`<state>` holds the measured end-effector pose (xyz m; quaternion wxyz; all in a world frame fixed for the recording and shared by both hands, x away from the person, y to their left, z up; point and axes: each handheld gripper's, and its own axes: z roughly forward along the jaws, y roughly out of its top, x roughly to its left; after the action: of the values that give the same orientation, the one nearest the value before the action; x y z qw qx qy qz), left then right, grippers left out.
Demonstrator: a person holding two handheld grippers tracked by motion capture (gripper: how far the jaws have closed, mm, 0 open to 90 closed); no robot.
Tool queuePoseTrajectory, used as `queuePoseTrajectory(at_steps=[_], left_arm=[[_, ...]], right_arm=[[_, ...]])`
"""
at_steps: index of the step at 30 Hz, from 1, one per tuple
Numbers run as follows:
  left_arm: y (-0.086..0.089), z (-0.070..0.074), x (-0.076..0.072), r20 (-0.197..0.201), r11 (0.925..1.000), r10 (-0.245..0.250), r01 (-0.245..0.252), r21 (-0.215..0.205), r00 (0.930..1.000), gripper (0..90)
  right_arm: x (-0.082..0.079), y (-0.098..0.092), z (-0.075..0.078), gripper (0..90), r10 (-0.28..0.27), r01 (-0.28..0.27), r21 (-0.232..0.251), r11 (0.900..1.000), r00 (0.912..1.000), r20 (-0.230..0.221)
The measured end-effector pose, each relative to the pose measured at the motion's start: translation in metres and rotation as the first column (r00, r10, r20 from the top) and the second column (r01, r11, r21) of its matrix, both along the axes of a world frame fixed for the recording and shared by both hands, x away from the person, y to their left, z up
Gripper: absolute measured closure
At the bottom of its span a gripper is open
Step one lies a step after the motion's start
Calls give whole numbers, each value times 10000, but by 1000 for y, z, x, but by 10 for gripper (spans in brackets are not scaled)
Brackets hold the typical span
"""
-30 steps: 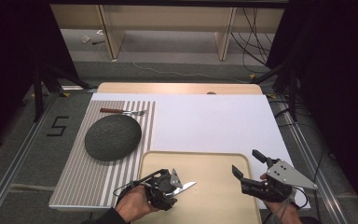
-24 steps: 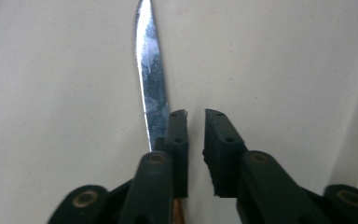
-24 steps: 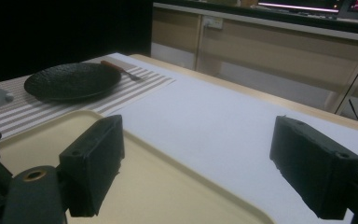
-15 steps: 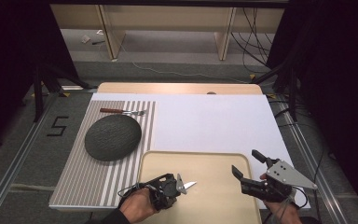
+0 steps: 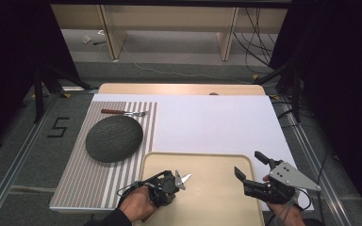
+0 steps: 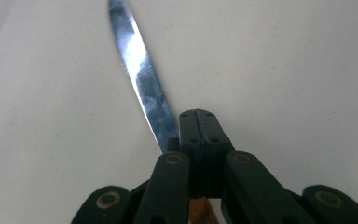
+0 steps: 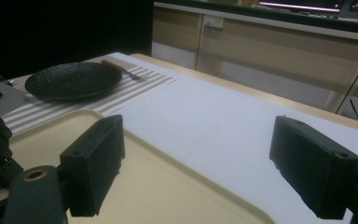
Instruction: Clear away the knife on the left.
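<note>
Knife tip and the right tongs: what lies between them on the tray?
Nothing: in the high view, bare beige tray separates the knife from the right tongs.

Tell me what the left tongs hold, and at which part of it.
The left tongs are shut on a knife, gripped near where blade meets handle, the blade pointing out over the tray.

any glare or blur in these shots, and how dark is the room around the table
High view: the white sheet and tray are evenly lit, while the surroundings fall to near black. Left gripper view: the knife blade carries blotchy glare, and its far end goes soft. Right gripper view: the near tongs are blurred and dark, while the plate is sharper, with a faint sheen.
</note>
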<state>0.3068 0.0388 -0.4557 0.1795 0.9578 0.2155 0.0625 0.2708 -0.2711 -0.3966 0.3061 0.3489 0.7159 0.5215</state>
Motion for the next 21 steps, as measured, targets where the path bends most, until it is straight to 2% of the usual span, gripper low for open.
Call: queuePoseTrajectory(at_steps=[6, 13, 21], left_arm=[[5, 1, 2, -139, 9998, 163, -162, 79, 9998, 893], [16, 3, 3, -498, 9993, 196, -180, 321, 9986, 894], [27, 3, 4, -795, 9988, 356, -327, 377, 9962, 893]], right_arm=[[0, 0, 0, 188, 1, -1, 11, 10000, 10000, 1], [0, -1, 0, 189, -6, 6, 30, 10000, 10000, 24], [0, -1, 1, 189, -12, 12, 26, 10000, 10000, 42]])
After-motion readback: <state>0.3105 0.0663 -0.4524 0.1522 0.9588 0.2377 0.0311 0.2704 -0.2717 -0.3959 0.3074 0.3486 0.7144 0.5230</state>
